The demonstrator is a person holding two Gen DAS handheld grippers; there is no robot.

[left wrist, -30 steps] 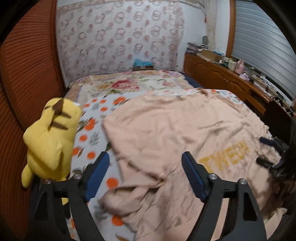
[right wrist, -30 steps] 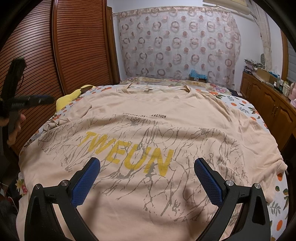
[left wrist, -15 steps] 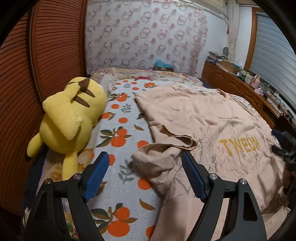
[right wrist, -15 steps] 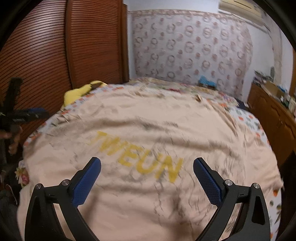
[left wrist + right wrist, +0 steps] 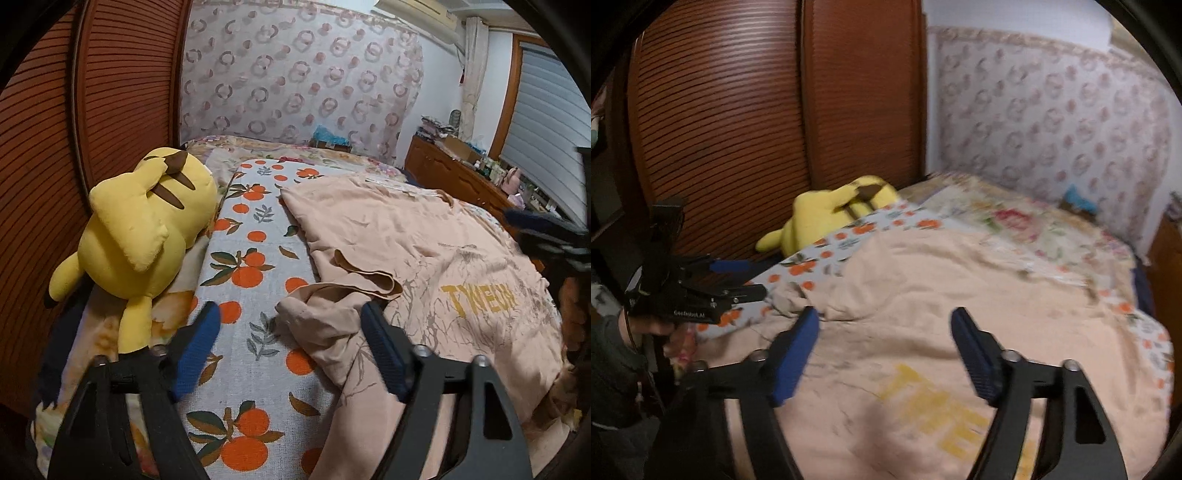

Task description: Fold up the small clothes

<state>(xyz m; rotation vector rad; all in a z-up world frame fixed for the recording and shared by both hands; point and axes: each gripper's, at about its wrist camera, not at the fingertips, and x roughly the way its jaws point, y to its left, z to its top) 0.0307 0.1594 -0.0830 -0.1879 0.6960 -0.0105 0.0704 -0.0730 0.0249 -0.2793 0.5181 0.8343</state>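
Note:
A peach T-shirt with yellow lettering lies spread on the bed; it also shows in the right wrist view. Its left sleeve is crumpled and folded inward. My left gripper is open and empty, hovering just above that sleeve's edge. My right gripper is open and empty above the shirt's lower left part, turned toward the sleeve. The left gripper also shows from the side in the right wrist view. The right gripper shows at the right edge of the left wrist view.
A yellow plush toy lies at the bed's left edge against the brown slatted wardrobe. The bedsheet has an orange-fruit print. A wooden dresser with clutter stands at the right. A patterned curtain hangs behind the bed.
My left gripper has swung left and back to the sleeve by the plush toy. My right gripper has turned left toward the sleeve and left gripper. Both stayed open.

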